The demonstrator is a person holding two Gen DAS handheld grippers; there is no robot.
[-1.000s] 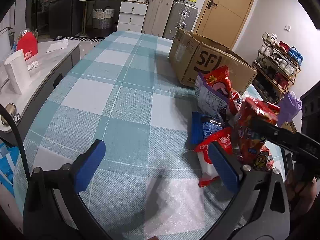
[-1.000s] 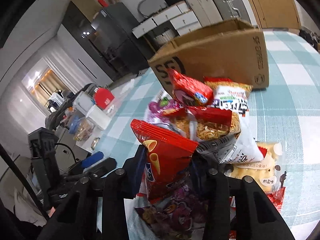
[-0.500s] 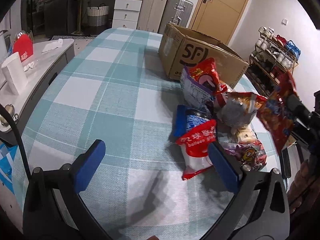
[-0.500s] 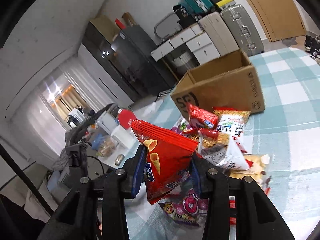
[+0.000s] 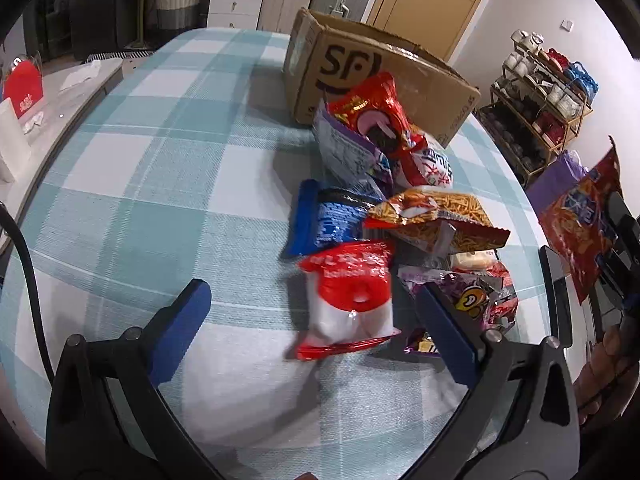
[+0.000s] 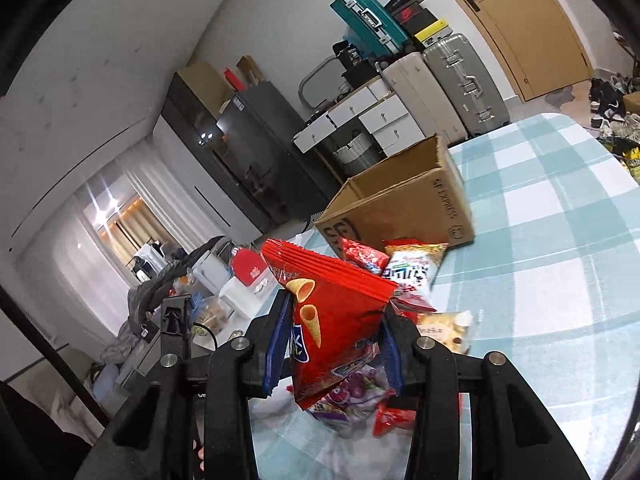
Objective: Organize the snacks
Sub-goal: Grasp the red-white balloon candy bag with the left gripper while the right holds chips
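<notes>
"SF" on cardboard box (image 5: 376, 76)

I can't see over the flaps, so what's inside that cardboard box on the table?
The cardboard box stands open at the top, but only a strip of bare inner wall shows in the right wrist view. Its floor and any contents are hidden by its own sides in both views.

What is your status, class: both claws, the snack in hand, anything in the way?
Right claw shut on red cone-snack bag, lifted. Left claw open above red-and-white packet. SF cardboard box open beyond snack pile; nothing in the way.
</notes>
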